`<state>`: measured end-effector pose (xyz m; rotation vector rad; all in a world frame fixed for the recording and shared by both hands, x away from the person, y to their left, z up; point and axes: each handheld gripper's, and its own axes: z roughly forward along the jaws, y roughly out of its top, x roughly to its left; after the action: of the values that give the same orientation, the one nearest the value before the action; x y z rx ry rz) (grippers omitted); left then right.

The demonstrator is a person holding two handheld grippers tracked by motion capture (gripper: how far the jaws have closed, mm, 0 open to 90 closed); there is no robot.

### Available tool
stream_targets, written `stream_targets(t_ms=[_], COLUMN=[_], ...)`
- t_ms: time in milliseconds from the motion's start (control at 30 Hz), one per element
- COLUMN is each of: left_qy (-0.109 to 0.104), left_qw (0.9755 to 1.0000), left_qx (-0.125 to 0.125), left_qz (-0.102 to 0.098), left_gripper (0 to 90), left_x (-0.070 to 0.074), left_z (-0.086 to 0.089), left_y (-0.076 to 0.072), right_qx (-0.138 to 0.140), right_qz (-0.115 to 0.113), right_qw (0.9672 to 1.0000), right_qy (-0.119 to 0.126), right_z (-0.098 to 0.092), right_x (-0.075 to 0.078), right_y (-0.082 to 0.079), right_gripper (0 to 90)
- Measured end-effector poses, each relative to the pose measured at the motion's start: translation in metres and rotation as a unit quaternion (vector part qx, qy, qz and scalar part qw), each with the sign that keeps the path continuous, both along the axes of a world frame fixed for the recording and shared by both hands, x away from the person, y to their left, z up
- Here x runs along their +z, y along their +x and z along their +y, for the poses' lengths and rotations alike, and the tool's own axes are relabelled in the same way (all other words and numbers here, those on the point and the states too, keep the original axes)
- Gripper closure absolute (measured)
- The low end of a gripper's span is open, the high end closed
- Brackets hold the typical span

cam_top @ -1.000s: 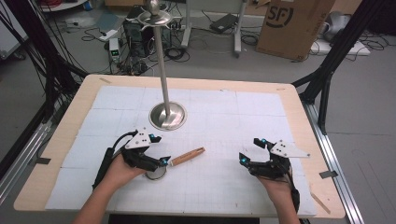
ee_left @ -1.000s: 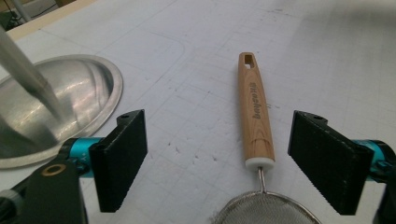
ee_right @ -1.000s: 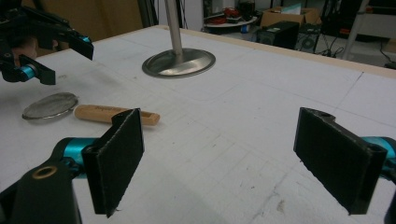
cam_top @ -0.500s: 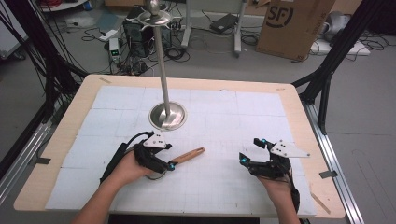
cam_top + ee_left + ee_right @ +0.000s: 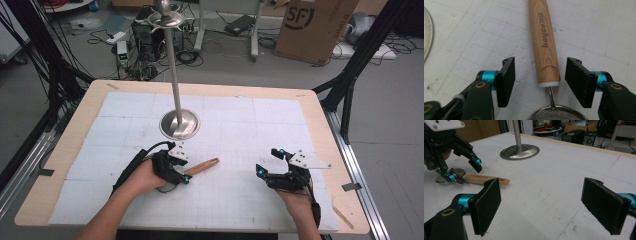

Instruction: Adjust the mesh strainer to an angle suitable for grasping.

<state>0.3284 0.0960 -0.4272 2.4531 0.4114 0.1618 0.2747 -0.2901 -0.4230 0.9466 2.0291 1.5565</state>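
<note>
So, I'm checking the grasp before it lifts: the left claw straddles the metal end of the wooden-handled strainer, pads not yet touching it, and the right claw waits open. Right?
Not quite. The left claw straddles the wooden handle near its end, not the metal part; the mesh bowl lies below the jaws. The left gripper view shows this. The jaws have just been closing, with gaps on both sides, and the right claw does wait open.

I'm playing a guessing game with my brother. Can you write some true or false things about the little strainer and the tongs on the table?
1. The left tongs have their pads either side of the strainer's wooden handle. True; the pads have just been closing and do not touch it yet.
2. The right tongs hold the strainer. False; they are open with nothing between them.
3. The strainer hangs from the metal stand. False; it lies flat on the table.
4. The handle has writing on it. True.
</note>
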Motion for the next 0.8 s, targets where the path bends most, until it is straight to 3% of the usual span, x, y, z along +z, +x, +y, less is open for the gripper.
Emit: stream_targets(t_ms=[33,300,500,800], left_qy=[0.011,0.029,0.032,0.039], left_qw=[0.9999,0.9994,0.9992,0.9989], left_qx=[-0.006,-0.01,-0.006,-0.006], left_qz=[-0.001,0.014,0.024,0.023], left_gripper=[44.7,55.0,60.2,62.3], left_x=[0.0009,0.0041,0.005,0.0051], left_z=[-0.0006,-0.0051,-0.0052,-0.0074], left_y=[0.0005,0.0003,0.0008,0.002], right_qx=[0.0,0.0,0.0,-0.002], right_qz=[0.0,0.003,0.003,0.006], right_qw=[1.0,1.0,1.0,1.0], right_qy=[0.0,0.001,-0.002,-0.003], right_z=[0.0,0.0,0.0006,0.0012], right_x=[0.0,0.0,-0.0007,-0.0015], right_y=[0.0,-0.0004,0.0,0.0003], right_gripper=[15.1,15.1,15.1,15.1])
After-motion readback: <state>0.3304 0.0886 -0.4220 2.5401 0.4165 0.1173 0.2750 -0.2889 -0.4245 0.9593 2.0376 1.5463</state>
